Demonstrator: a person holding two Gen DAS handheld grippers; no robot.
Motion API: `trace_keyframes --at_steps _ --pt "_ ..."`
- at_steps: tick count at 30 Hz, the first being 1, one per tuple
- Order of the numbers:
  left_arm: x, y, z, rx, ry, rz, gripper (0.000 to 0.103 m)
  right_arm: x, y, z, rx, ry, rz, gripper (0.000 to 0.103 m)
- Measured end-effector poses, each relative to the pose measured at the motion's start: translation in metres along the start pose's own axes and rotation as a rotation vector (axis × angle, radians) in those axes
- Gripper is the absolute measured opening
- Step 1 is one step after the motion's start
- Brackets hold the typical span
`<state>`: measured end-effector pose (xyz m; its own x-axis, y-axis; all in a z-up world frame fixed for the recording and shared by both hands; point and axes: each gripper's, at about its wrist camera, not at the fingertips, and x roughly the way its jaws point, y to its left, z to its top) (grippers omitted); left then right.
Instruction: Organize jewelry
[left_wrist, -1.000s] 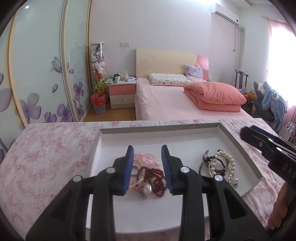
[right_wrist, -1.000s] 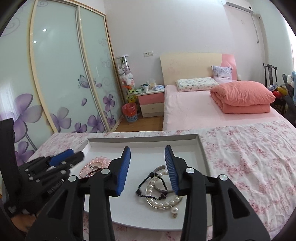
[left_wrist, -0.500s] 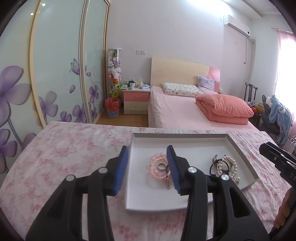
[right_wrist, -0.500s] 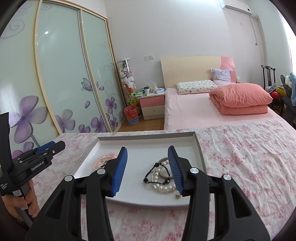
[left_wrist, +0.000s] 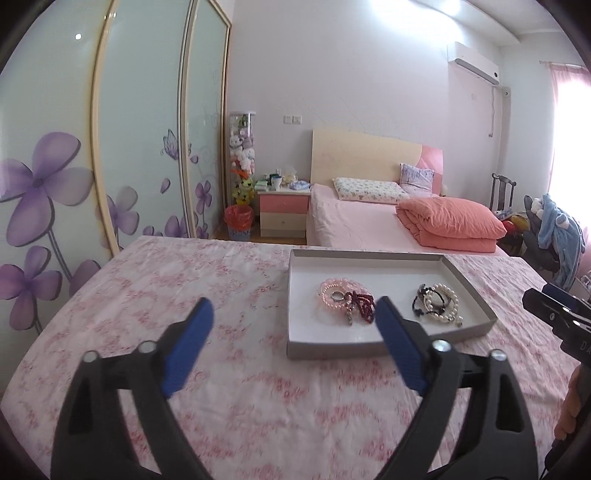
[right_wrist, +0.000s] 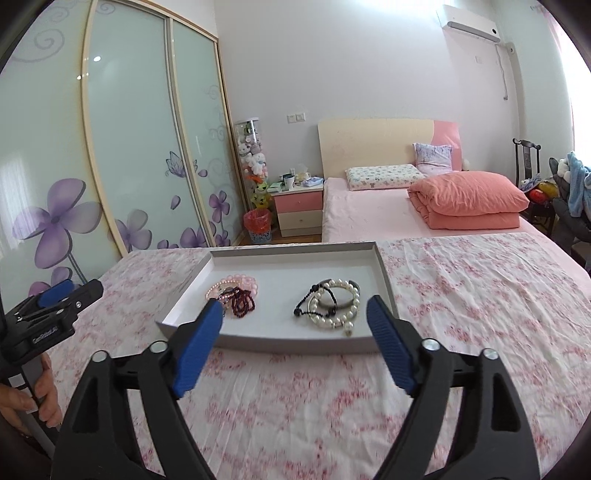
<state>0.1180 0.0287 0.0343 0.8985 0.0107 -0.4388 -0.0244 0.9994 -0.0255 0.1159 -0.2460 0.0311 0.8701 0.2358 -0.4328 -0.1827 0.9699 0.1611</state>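
1. Holding your left gripper (left_wrist: 293, 328) above the floral cloth (left_wrist: 184, 295), you have its blue pads (left_wrist: 188, 347) spread wide with nothing between them. It sits short of the tray and to its left.
2. Your right gripper (right_wrist: 295, 328) hangs just before the tray's near wall, its pads (right_wrist: 388, 343) likewise wide apart and empty.
3. The white tray (right_wrist: 288, 258) lies flat on the cloth, between the two grippers and beyond both.
4. In the tray's left half you see a pink bead bracelet (right_wrist: 240, 282) with a dark red bead string (right_wrist: 243, 301) lying on its near edge; from your left wrist view a small metal ring (left_wrist: 337, 294) rests on the pink beads.
5. In the right half, apart from that pile, a pearl bracelet (right_wrist: 349, 314) overlaps a black cord bracelet (right_wrist: 306, 304) and a grey bangle (right_wrist: 341, 282).
6. Beyond the cloth: a bed (right_wrist: 369, 210) with a folded salmon quilt (right_wrist: 469, 201), a pink nightstand (right_wrist: 299, 212), and a flower-printed wardrobe (right_wrist: 129, 147).
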Motion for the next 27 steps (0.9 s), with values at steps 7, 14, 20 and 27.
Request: trace_keyframes --at_steps 7,14,20,27 --pt "-0.023 -0.009 -0.019 0.043 -0.031 0.010 0.099 -0.017 0.003 -0.011 -0.021 -0.024 -0.020 0.101" --pt "-0.023 -0.007 -0.031 0.017 -0.009 0.019 0.099 -0.020 -0.001 -0.023 0.013 -0.016 -0.029 0.101" --pt "-0.021 -0.010 -0.035 0.028 -0.003 0.025 0.099 -0.021 0.006 -0.036 0.001 -0.008 -0.032 0.101" --pt "-0.023 -0.011 -0.040 0.035 -0.001 0.023 0.099 -0.019 0.010 -0.043 -0.010 0.000 -0.030 0.101"
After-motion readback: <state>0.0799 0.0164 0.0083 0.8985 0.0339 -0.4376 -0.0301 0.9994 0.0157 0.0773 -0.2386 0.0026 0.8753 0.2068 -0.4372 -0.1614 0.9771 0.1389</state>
